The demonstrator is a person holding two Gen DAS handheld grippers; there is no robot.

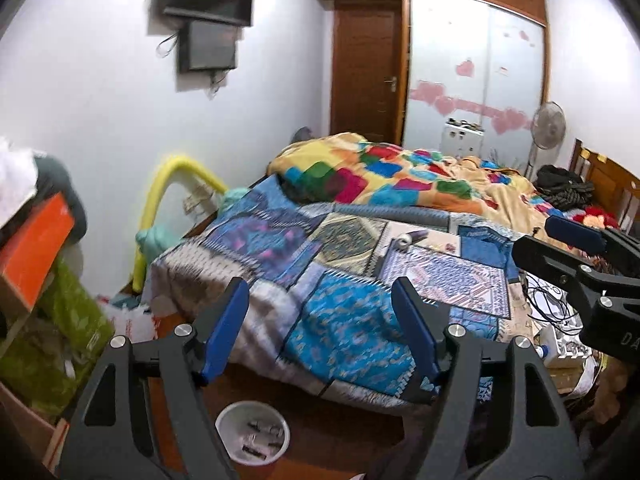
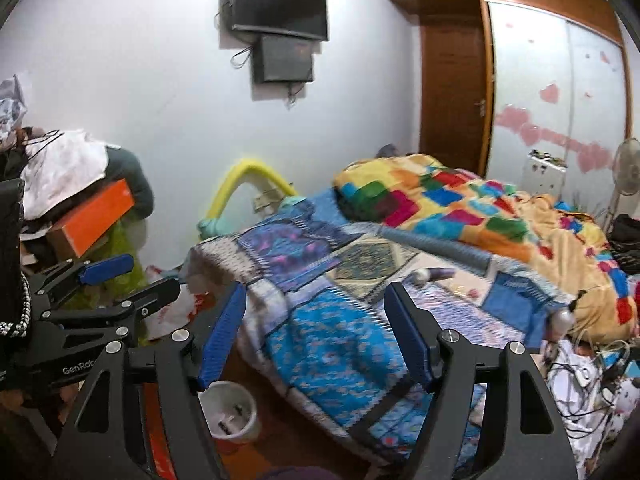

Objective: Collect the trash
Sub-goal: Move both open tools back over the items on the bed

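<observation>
We hold both tools out over the foot of the bed, and our left gripper (image 1: 320, 328) stands with its blue pads spread wide and only air between them. Our right gripper (image 2: 316, 332) is the same story, jaws parted, nothing caught. Down on the wooden floor, just below the left gripper's left finger (image 1: 224, 328), sits the white trash bucket (image 1: 253, 432), and we can make out a few small dark scraps lying at its bottom. From the right wrist view the same bucket (image 2: 228, 410) shows low beside the bed's corner. The bed (image 1: 340, 280) wears a blue patchwork cover, with a bright multicoloured blanket (image 1: 400, 176) bunched up farther back. On the cover lies a small grey cylindrical thing (image 1: 410, 238), too blurred to name, near a grey hose (image 1: 392, 214) stretched across the bed. To the left we see an orange box (image 1: 32, 256) tilted on a heap of clutter. On the wall hang two dark screens (image 2: 280, 4), one under the other, and a standing fan (image 1: 548, 128) waits by the wardrobe.
</observation>
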